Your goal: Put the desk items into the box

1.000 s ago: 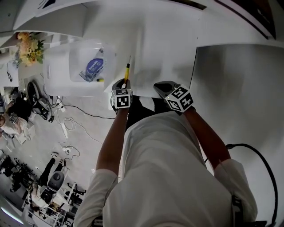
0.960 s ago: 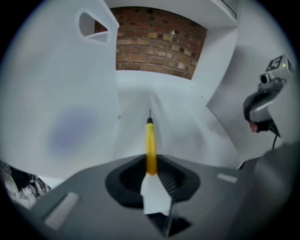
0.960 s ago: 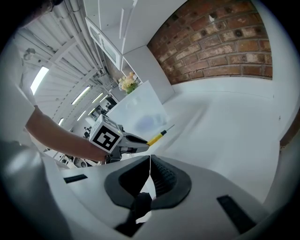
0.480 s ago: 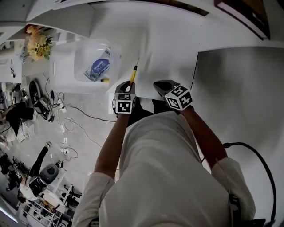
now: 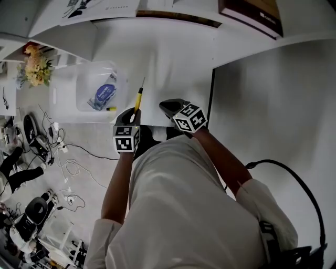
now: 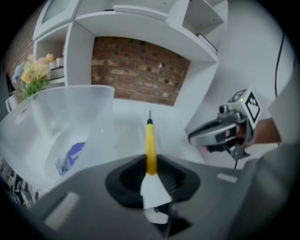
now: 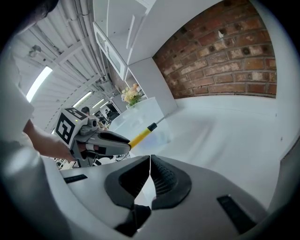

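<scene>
Screwdriver-like tool (image 5: 137, 100) with a yellow handle, a white butt and a thin dark tip: clamped by the butt end in the left gripper (image 5: 132, 112), tip pointing away from the person toward the back of the white desk (image 5: 173, 58). Not yet in the box. Hangs just to the right of the clear plastic box (image 5: 84, 79), near its front right corner and apart from its wall.

Already inside the box: a flat packet with a blue label (image 5: 103, 93) and, by the near wall, a small yellow-and-dark item (image 5: 110, 109), too small to name. Judged from that, partly done: two things boxed, one in hand, with carry-over and release left. No other loose items showing on the open desk. Dark book (image 5: 252, 13) on the shelf behind, whether part of the job impossible to say.

Left gripper's jaws partly closed, pads pressing on the tool's white end, handle sticking straight out along the jaw line. Angled downward, bare forearm reaching forward from the body, marker cube facing up toward the head camera.

Right gripper (image 5: 169, 105) just beside it on the right, over the desk's front edge, jaws together with nothing between them, also tilted down and apparently idle.

Probably needs a short swing left next, to bring the tip over the box's rim before letting go.
</scene>
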`<state>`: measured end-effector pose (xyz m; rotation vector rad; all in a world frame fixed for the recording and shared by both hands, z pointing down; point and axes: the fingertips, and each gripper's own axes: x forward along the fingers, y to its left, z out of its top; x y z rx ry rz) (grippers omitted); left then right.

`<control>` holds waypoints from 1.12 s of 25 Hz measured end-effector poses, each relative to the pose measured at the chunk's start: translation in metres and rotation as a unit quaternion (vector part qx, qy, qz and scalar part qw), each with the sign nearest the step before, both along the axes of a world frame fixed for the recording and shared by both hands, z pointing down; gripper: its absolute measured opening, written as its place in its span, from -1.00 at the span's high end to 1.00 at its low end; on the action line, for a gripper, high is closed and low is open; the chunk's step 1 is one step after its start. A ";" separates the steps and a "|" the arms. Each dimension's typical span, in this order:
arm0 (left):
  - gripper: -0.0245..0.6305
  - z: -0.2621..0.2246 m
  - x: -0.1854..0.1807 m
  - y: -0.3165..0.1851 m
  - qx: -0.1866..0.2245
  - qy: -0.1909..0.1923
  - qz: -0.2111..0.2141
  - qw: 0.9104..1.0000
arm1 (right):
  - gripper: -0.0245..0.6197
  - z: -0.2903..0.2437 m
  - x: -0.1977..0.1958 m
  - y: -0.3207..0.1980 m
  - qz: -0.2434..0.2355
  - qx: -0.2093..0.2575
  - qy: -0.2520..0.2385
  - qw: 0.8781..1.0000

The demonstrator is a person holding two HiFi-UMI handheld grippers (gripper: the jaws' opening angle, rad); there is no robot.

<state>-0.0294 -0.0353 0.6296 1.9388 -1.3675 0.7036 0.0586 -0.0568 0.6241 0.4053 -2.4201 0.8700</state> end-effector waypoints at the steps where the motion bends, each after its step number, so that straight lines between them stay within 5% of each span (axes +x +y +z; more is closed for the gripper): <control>1: 0.71 -0.006 0.000 0.001 0.005 0.004 -0.001 1.000 | 0.91 -0.003 -0.002 0.000 0.000 0.002 -0.002 1.000; 13: 0.70 -0.065 -0.032 0.009 0.044 0.004 0.008 0.999 | 0.91 -0.039 -0.029 0.003 -0.004 0.037 -0.014 0.999; 28: 0.70 -0.085 -0.114 0.011 0.063 -0.022 -0.018 0.998 | 0.91 -0.074 -0.071 -0.006 -0.002 0.075 -0.029 0.997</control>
